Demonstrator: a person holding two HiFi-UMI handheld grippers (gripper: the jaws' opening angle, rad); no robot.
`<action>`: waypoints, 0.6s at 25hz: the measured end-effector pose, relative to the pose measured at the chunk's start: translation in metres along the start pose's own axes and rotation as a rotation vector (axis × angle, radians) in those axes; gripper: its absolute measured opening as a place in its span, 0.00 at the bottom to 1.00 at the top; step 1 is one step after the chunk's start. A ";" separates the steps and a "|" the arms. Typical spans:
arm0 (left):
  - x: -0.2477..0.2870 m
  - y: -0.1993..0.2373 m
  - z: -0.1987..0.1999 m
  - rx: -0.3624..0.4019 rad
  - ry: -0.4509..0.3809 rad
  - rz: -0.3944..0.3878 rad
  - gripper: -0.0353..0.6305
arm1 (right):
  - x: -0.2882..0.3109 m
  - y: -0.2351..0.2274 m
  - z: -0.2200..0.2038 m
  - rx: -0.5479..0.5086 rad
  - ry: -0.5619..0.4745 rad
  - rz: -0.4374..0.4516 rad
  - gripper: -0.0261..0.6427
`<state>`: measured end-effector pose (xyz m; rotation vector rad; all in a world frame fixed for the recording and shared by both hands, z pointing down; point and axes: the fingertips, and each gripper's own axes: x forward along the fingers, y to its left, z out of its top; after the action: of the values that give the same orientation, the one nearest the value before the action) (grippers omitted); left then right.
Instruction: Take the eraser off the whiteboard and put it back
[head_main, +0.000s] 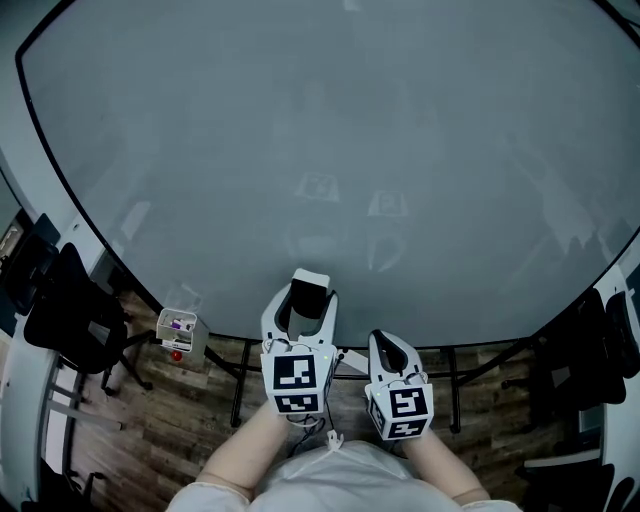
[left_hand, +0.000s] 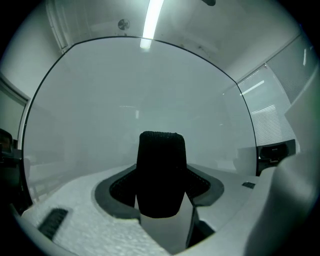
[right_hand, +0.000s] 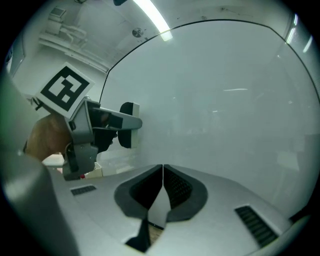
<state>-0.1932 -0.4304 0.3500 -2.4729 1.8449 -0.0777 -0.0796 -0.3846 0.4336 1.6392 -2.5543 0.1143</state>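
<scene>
Head view: the person is standing in front of a large whiteboard (head_main: 320, 130) and holding both grippers low before it. The left gripper (head_main: 305, 300) is clasping the eraser (head_main: 309, 283), its white back facing up, close to the board's lower edge. The right gripper (head_main: 386, 345) is sitting just beside it, a little lower. Only this view is showing the wooden floor (head_main: 200, 410), a small box (head_main: 180, 328) of little things at the board's lower left, and a black chair (head_main: 70, 320).

Left gripper view: the black felt of the eraser is standing upright between the two jaws, which are clenching it from either side. The board is filling the background, and a ceiling light (left_hand: 152, 20), unseen from the head, is glowing above.

Right gripper view: the jaws are pressing together with nothing between them. This view alone is giving a side look at the left gripper, with its marker cube (right_hand: 64, 90) and the hand (right_hand: 42, 137) behind it. The eraser is pointing at the board and sitting very near its surface; whether it is touching cannot be told.
</scene>
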 end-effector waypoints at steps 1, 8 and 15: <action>0.002 0.000 0.003 0.001 -0.008 0.011 0.46 | 0.001 -0.002 0.000 0.006 -0.002 -0.002 0.08; 0.016 0.003 -0.005 -0.005 0.020 0.052 0.46 | 0.001 -0.005 -0.002 0.020 0.007 0.014 0.08; 0.019 0.002 -0.005 0.023 0.005 0.067 0.46 | -0.001 -0.007 -0.005 0.017 0.014 0.019 0.08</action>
<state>-0.1904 -0.4489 0.3550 -2.3951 1.9159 -0.1015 -0.0729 -0.3862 0.4387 1.6137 -2.5661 0.1487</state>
